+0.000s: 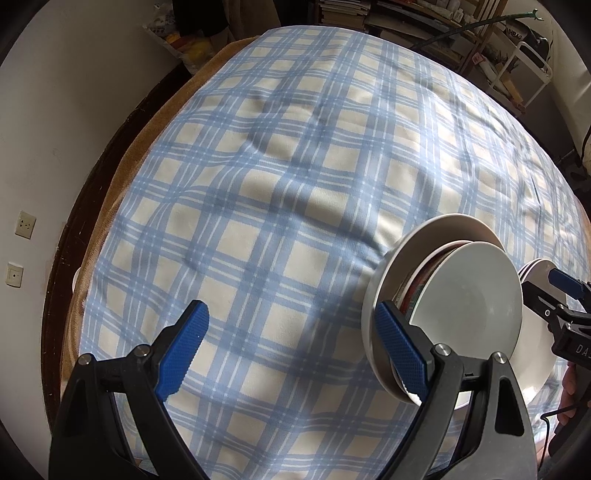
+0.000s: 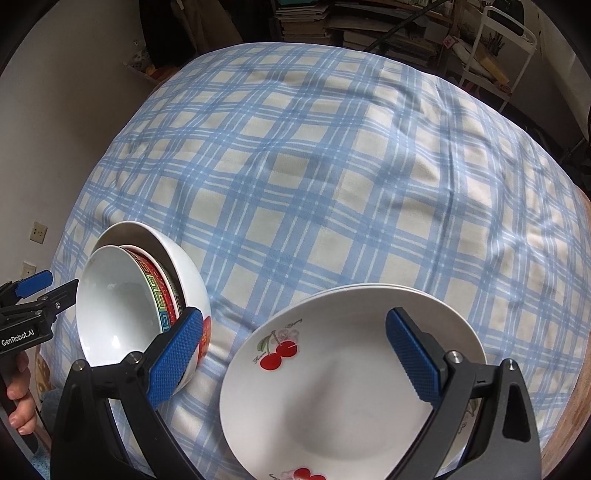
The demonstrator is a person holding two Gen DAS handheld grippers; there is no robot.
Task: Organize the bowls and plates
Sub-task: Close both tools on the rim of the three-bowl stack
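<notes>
A stack of nested bowls (image 1: 461,295) stands on the blue checked cloth: white outer and inner bowls with a red patterned one between; it also shows in the right wrist view (image 2: 122,302). My left gripper (image 1: 291,354) is open and empty, its right finger (image 1: 399,343) against the stack's near rim. A stack of white cherry-print plates (image 2: 343,380) lies right of the bowls. My right gripper (image 2: 295,358) is open over the plates and holds nothing. It also shows in the left wrist view (image 1: 565,299).
The table with the blue checked cloth (image 1: 295,166) fills both views. A white wall (image 1: 55,129) with sockets runs along the left. Bookshelves (image 2: 351,26) and a white metal cart (image 2: 498,48) stand behind the far edge.
</notes>
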